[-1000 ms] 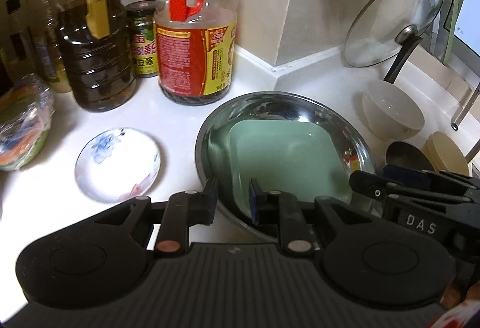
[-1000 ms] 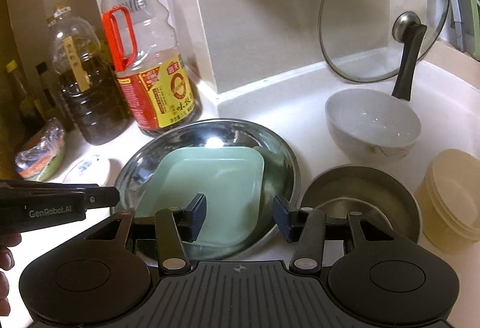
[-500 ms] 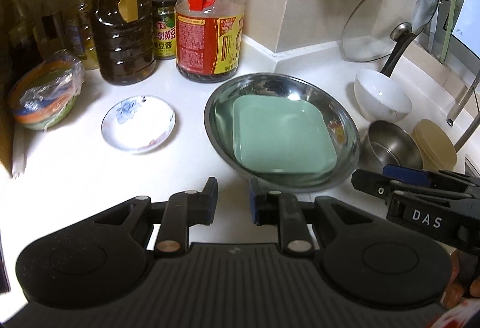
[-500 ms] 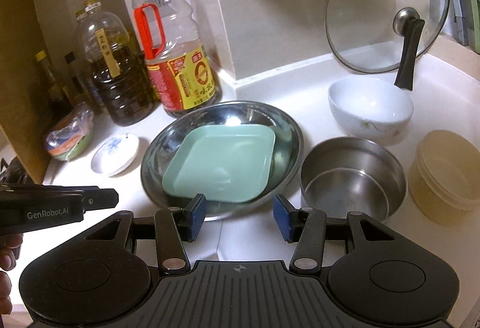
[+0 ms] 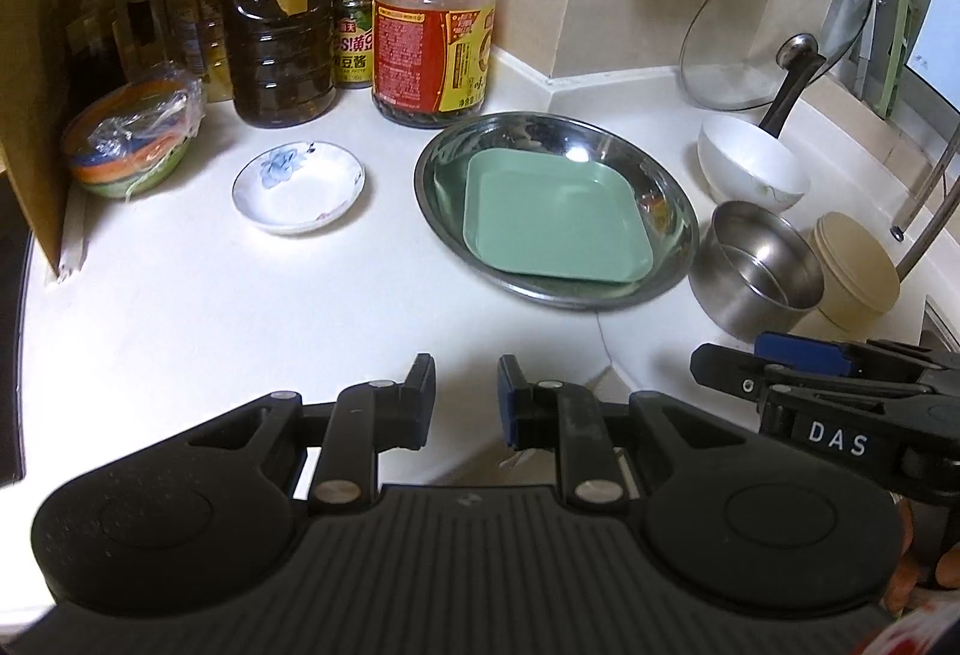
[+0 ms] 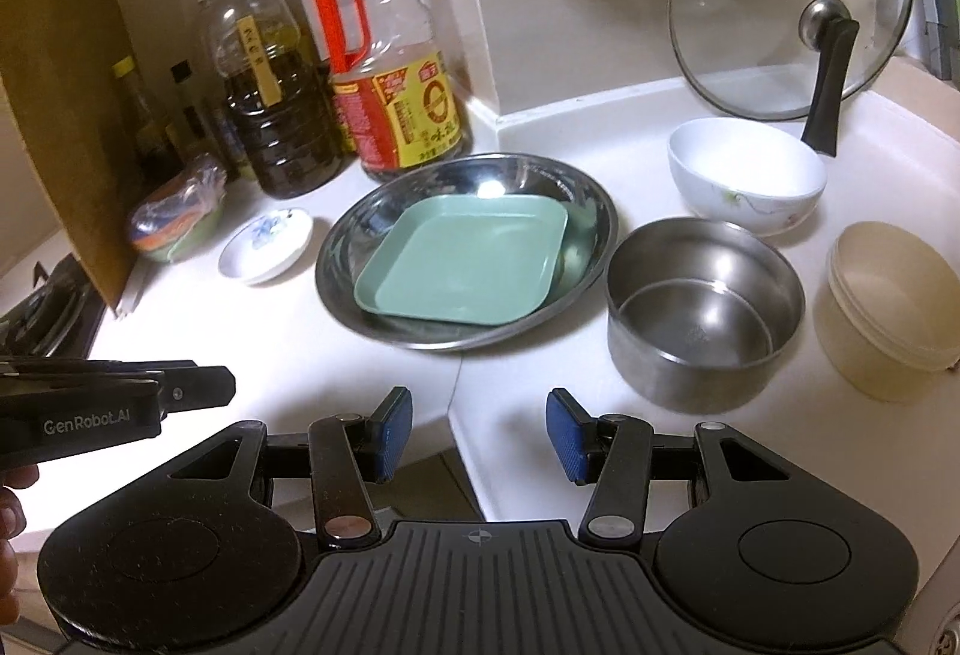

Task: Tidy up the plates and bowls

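Three bowls [image 6: 746,175], three plates [image 6: 462,259].

Green square plate [image 6: 462,265] in silver steel dish [image 6: 591,211]; saucer [image 5: 298,187] at 9 o'clock, white w/ blue flower; white bowl [image 6: 746,175], faint floral sprig maybe; beige tub [image 6: 894,313].

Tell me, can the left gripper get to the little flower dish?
Probably yes. The left gripper is open and empty, and only bare counter lies between it and the little flower dish, which sits alone.
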`<state>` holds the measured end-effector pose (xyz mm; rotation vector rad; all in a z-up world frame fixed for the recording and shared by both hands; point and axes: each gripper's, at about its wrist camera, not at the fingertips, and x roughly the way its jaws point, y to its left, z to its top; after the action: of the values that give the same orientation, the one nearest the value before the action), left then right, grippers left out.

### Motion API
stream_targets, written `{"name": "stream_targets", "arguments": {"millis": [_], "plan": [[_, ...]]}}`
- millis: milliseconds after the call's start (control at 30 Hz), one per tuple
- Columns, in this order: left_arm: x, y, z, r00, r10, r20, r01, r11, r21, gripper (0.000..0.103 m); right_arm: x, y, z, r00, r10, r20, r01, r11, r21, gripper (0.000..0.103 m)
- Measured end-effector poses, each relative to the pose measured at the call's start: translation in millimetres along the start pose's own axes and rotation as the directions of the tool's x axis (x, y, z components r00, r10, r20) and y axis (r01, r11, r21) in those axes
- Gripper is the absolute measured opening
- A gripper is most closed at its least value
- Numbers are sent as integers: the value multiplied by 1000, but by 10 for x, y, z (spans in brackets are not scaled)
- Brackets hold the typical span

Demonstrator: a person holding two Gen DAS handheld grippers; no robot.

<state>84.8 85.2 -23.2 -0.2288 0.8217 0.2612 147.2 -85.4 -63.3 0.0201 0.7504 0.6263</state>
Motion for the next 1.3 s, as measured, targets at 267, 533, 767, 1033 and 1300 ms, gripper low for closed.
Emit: {"name": "stream_targets", "arguments": {"millis": [267,533,767,1033,1300], "plan": [[-92,-33,-134,1000,17,-16,-18,1000,-25,19,-60,-19,-112,999,34,-22,-34,999,-15,56],[-125,-25,-187,999,40,-31,-41,999,-36,19,-29,-31,-162,997,62,-47,-64,997,-31,63],[-94,-14,-187,998,48,-47,-50,998,-32,19,25,-19,-154,996,68,-56,-70,996,-47,64],[-7,42,-147,996,60,-65,-62,997,-36,19,147,25,-115,993,90,-81,-95,994,-58,64],[110,196,-93,993,80,-84,-84,995,-49,19,315,130,-53,988,112,-110,-121,990,-78,64]]}}
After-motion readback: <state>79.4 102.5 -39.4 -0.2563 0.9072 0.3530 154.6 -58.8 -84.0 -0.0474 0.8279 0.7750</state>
